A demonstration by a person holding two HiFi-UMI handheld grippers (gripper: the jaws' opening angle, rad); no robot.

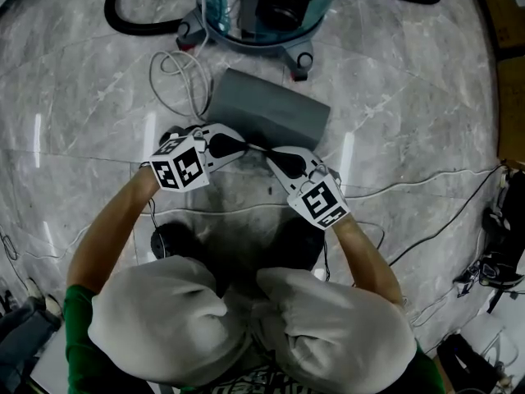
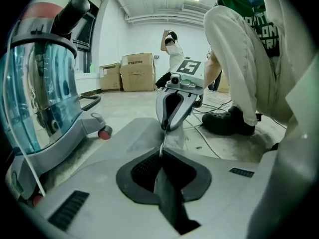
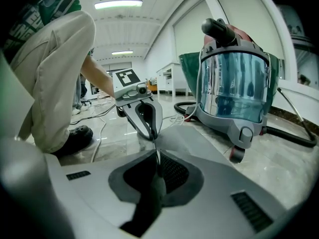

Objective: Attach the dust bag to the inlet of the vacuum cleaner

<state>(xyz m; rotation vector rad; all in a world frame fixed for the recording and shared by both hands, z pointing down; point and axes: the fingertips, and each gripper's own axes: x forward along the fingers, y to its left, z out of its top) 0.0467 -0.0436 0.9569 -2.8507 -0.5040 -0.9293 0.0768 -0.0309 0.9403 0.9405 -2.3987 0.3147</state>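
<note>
1. The left gripper (image 1: 240, 147) — jaws pinched on the near edge of the dust bag (image 1: 271, 113); only its view shows cardboard boxes (image 2: 137, 71).
2. The right gripper (image 1: 272, 158) pinches that same edge.
3. The dust bag lies on the marble floor (image 1: 82, 97), near the vacuum cleaner (image 1: 262, 11).

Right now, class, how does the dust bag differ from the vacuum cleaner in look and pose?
The dust bag is grey, opaque and lies low; the vacuum cleaner has a see-through teal drum and stands on wheels. The dust bag's near edge is pinched by the left tool and right tool; the vacuum cleaner is untouched. Both rest on the marble floor.
</note>
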